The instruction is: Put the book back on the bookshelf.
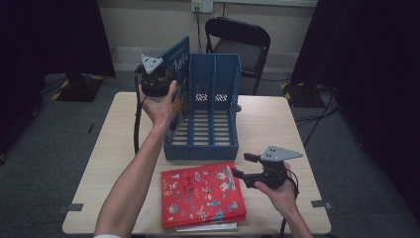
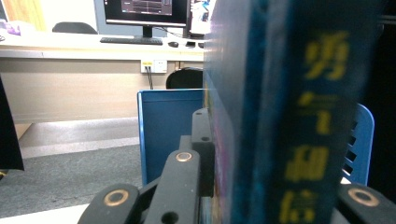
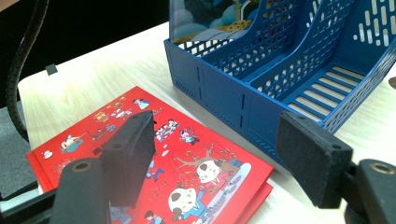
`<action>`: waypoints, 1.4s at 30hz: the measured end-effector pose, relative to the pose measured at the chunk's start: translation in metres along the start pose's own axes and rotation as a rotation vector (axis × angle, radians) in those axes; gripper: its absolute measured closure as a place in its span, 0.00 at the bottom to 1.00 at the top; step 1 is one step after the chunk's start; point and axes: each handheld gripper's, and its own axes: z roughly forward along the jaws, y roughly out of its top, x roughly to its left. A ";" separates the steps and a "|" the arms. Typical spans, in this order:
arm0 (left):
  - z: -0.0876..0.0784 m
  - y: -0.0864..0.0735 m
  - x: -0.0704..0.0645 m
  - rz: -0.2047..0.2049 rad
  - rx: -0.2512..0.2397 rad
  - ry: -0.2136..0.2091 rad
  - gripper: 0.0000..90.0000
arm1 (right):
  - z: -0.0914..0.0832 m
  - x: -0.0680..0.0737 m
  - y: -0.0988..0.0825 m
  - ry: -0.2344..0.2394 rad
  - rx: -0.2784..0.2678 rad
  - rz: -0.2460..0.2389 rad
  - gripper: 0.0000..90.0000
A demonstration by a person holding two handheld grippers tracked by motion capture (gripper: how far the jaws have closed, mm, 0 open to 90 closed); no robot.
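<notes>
Your blue picture book [image 1: 179, 74] stands upright in the leftmost slot of the blue file rack [image 1: 210, 144], with your left gripper [image 1: 157, 84] clamped on its spine. That one is nearly filed; letting go remains. Near you, the red picture book [image 1: 200, 193] lies flat on the table [image 1: 109, 148] atop others, unfiled. Your right gripper [image 1: 242, 166] hovers beside it, jaws apart and empty

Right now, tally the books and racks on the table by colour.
Blue book, upright in the rack's left slot: 1
Red book, flat, on top of the stack: 1
Pale book edge under the red one: 1
Blue rack: 1
Total: 4
</notes>
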 end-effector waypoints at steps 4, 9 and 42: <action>0.001 0.000 0.002 -0.001 -0.006 -0.005 0.93 | 0.001 0.000 0.000 0.002 0.006 -0.003 0.31; 0.002 -0.002 0.002 -0.001 -0.015 -0.006 0.93 | 0.001 -0.001 0.000 0.004 0.010 -0.003 0.31; -0.028 -0.066 0.016 0.023 0.027 -0.048 0.92 | 0.005 0.003 -0.002 0.011 0.027 -0.007 0.31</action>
